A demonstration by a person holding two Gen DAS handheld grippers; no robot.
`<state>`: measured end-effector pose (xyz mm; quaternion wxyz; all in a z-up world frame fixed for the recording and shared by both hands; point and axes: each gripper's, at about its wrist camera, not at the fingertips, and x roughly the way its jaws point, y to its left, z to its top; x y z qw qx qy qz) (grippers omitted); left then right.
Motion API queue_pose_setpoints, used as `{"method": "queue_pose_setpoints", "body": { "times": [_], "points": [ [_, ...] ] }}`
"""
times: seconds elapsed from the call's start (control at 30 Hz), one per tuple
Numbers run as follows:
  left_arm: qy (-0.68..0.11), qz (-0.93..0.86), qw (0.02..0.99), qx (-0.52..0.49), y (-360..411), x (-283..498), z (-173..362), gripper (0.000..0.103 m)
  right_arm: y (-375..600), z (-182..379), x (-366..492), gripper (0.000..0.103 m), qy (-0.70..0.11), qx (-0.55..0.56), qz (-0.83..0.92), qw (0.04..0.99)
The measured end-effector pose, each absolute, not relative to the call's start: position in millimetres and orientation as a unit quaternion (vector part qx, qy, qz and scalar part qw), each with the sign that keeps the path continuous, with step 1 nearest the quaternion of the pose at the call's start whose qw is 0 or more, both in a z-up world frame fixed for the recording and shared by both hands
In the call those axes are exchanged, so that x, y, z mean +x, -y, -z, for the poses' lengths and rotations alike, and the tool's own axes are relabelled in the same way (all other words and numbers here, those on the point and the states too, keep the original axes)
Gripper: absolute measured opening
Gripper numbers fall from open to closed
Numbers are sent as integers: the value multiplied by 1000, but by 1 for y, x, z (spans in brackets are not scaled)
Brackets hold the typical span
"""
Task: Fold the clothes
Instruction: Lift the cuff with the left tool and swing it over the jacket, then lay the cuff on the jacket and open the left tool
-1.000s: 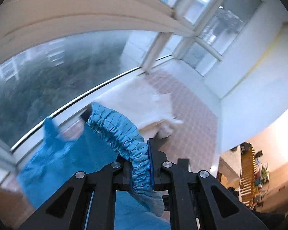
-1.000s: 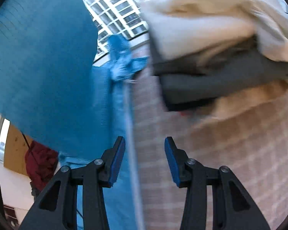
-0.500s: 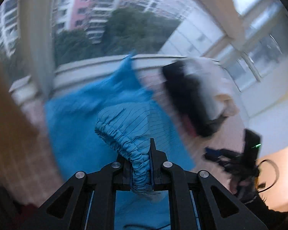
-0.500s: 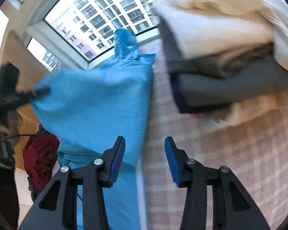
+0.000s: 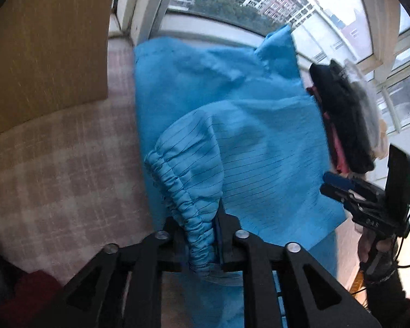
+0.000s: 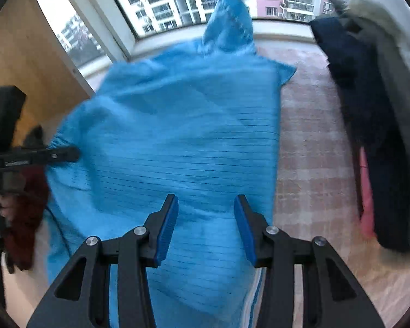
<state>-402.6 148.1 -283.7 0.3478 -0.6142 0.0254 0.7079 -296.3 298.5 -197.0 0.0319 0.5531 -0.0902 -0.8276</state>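
blue garment (image 5: 248, 142) lowered onto checked surface (image 5: 54, 164) (now spread), left hand-held gripper (image 5: 202, 243) loosening

Your garment (image 6: 183, 136) is bright blue with thin dark pinstripes; its gathered elastic cuff (image 5: 188, 199) has the same blue and stripes. The bedcover (image 6: 309, 147) under it is a pale pink-and-white check. Your stack of folded clothes (image 6: 369, 114) reads navy at the bottom, grey above, cream on top, with a pink edge low down. You've got black gripper bodies; the right gripper (image 6: 205, 218) has blue pads. A dark red cloth (image 6: 27, 213) sits at left. The wall panel (image 5: 41, 43) is tan.
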Motion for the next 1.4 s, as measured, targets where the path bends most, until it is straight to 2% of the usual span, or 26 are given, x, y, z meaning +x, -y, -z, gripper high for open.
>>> {"method": "queue_pose_setpoints", "body": {
  "times": [0.03,0.13,0.27,0.37,0.43,0.57,0.67,0.73,0.83,1.0,1.07,1.1,1.23,1.4],
  "points": [
    [-31,-711,345,-612,-146,-402,282,21,-299,199,-297,42,85,557,825,32],
    [-46,-726,340,-596,-138,-399,264,32,-303,186,-289,42,90,548,831,36],
    [-59,-752,356,-552,-118,-379,218,34,-305,152,-254,42,93,520,847,60],
    [-52,-740,404,-535,-115,-357,194,37,-304,153,-240,42,88,526,843,67],
    [-65,-721,431,-539,-129,-345,200,41,-304,168,-243,42,80,541,835,57],
    [-99,-676,426,-593,-158,-345,259,41,-308,198,-256,42,70,559,825,37],
    [-101,-678,403,-607,-154,-349,279,36,-308,194,-255,42,70,562,823,38],
    [-80,-693,398,-596,-140,-348,263,36,-309,176,-243,42,82,547,832,51],
    [-91,-708,404,-572,-115,-319,231,36,-315,147,-208,42,117,536,832,79],
    [-82,-674,451,-579,-63,-241,201,41,-338,100,-131,42,232,516,812,143],
    [-98,-682,444,-573,-45,-221,196,47,-340,93,-107,42,235,515,812,147],
    [-96,-684,443,-572,-46,-218,200,50,-337,96,-100,42,229,520,811,142],
    [-81,-684,446,-571,-67,-220,231,50,-310,145,-91,42,214,558,793,117],
    [-111,-699,427,-563,-86,-225,272,49,-278,201,-98,42,144,588,792,75]
  ]
}}
